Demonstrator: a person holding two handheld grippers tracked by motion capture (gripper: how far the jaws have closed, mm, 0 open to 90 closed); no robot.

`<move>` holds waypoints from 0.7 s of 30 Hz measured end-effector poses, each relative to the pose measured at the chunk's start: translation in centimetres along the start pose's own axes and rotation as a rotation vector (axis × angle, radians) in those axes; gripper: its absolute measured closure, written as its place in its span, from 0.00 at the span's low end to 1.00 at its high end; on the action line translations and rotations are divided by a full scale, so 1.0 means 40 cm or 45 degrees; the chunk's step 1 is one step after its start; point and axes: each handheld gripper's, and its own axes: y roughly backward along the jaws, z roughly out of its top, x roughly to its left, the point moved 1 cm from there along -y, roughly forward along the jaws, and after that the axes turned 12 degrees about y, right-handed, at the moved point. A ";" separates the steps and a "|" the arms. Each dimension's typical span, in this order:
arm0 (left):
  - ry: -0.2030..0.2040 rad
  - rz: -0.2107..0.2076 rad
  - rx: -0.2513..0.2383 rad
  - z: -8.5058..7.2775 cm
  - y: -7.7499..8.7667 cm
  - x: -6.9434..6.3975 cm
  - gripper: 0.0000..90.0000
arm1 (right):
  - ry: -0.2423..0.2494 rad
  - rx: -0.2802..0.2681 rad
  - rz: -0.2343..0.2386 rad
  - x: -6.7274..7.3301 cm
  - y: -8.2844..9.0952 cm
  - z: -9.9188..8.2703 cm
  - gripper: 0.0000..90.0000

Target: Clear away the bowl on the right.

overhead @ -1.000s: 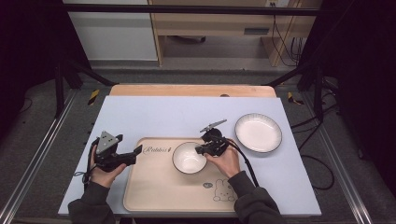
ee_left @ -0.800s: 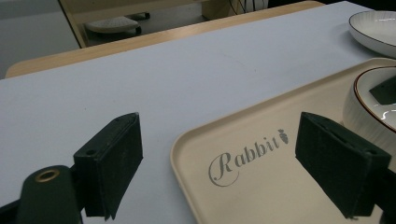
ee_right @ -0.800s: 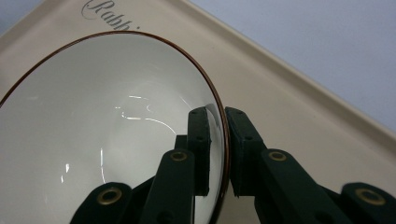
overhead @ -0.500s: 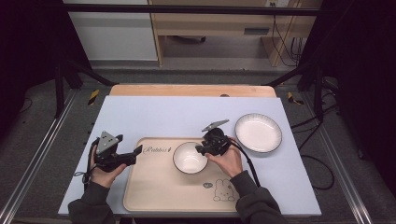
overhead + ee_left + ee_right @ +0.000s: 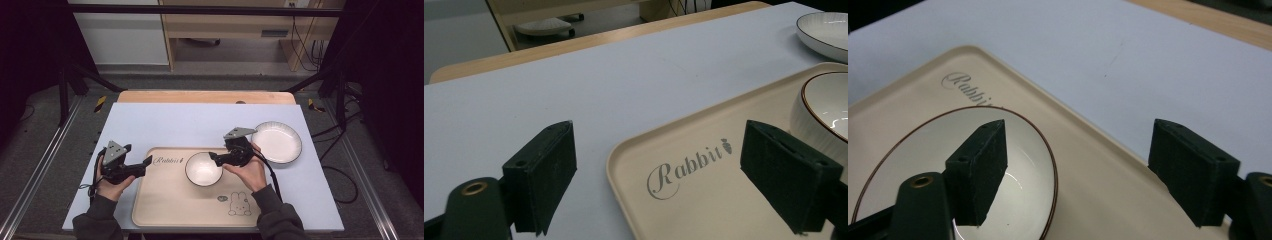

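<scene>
A white bowl [image 5: 203, 169] with a thin brown rim sits on a beige tray [image 5: 165, 200] lettered "Rabbit". My right gripper [image 5: 214, 158] hovers just over the bowl's right rim. Its jaws have just been opening and now stand wide. In the right gripper view [image 5: 1080, 135], one jaw is over the bowl [image 5: 923, 150] and the other is past the rim over the tray [image 5: 1098, 200], touching nothing. My left gripper [image 5: 147, 162] is open at the tray's left edge. Its jaws straddle that edge [image 5: 624, 165] in the left gripper view [image 5: 656, 150].
A white ribbed plate [image 5: 276, 142] lies on the pale blue table cover [image 5: 175, 125], right of the tray and close behind my right hand. A rabbit drawing [image 5: 239, 205] marks the tray's near right corner. The wooden table edge [image 5: 200, 97] runs along the back.
The right gripper's jaws have gone from nearly shut at the bowl's right rim to wide apart, and the hand has lifted slightly. The bowl stays on the tray. The left gripper has not moved.
</scene>
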 end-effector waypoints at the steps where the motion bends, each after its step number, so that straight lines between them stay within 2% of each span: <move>1: -0.001 0.000 0.000 0.000 0.000 0.000 0.16 | -0.006 -0.015 -0.009 -0.002 0.008 -0.001 0.25; 15: -0.002 -0.007 0.007 -0.001 0.001 0.001 0.16 | -0.067 -0.194 -0.163 -0.038 0.113 -0.063 0.18; 21: 0.005 -0.006 0.011 -0.003 0.000 0.005 0.16 | -0.062 -0.252 -0.206 -0.050 0.139 -0.080 0.16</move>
